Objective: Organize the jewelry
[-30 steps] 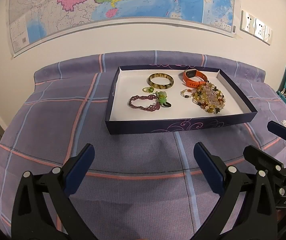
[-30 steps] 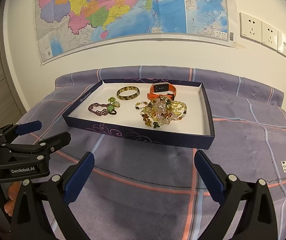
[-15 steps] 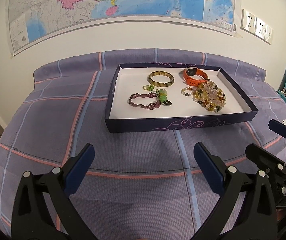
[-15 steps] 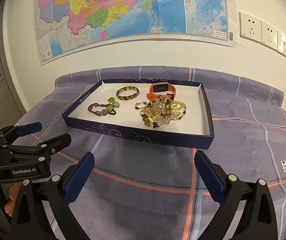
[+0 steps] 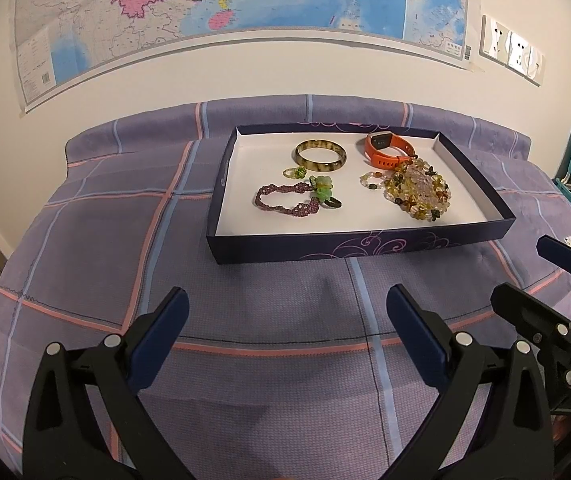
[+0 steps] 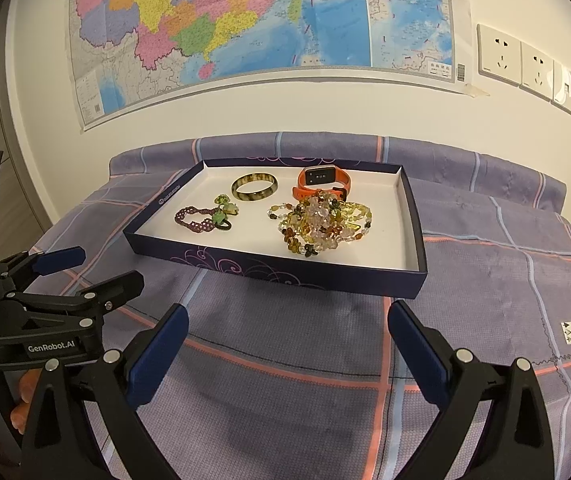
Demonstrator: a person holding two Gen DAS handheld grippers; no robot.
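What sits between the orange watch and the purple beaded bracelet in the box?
The striped bangle and a small green ring, clearest in the left wrist view.

Bed cover [image 5: 97,248]: woven cloth, matt, coarse weave. Box [image 5: 349,246]: dark printed card outside, matt white inside. Bangle [image 5: 320,155]: glossy, polished, stone-like. Orange band [image 5: 385,150]: smooth, rubbery. Bead cluster [image 5: 419,196]: translucent, shiny. Wall map [image 5: 221,4]: paper with slight sheen. Left tongs [image 5: 285,326]: matt black plastic, blue pads [image 5: 157,344].
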